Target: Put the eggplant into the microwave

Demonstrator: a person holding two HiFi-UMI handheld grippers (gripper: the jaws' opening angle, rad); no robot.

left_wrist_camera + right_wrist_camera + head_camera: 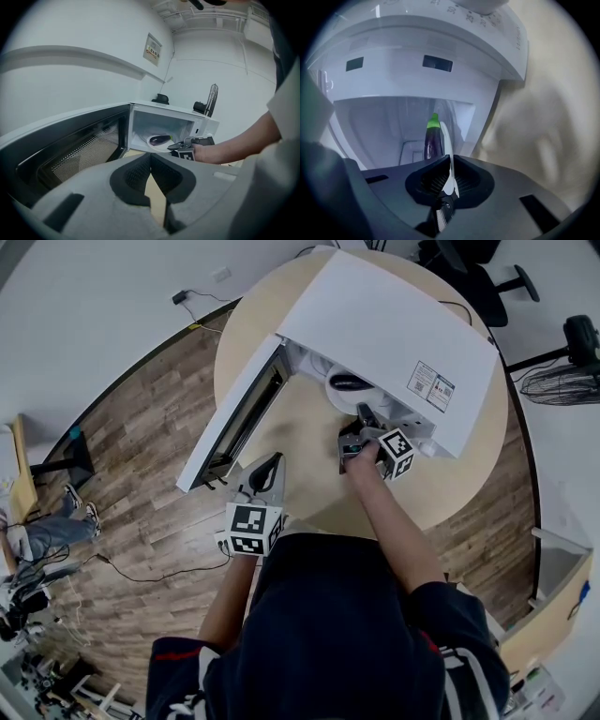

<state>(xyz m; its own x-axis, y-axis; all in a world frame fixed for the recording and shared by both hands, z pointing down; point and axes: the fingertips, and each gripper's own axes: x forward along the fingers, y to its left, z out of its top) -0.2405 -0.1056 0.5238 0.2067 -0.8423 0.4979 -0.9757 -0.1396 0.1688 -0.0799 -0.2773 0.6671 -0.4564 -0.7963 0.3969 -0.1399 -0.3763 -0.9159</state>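
Observation:
A white microwave (394, 324) stands on the round table, its door (234, 418) swung wide open to the left. A dark purple eggplant (351, 382) with a green cap lies on a white plate (339, 396) inside the cavity mouth. My right gripper (361, 418) is shut on the plate's near rim. In the right gripper view the plate (446, 140) shows edge-on between the jaws of that gripper (449, 180), with the eggplant (432, 139) beside it. My left gripper (270, 463) hangs back near the door's end, shut and empty; its view shows the eggplant (161, 138) and the right gripper (174, 146).
The beige round table (309, 442) has bare top in front of the microwave. The open door (79, 150) juts over the table's left side. A floor fan (562, 381) and an office chair (478, 268) stand beyond the table. Cables lie on the wooden floor (141, 521).

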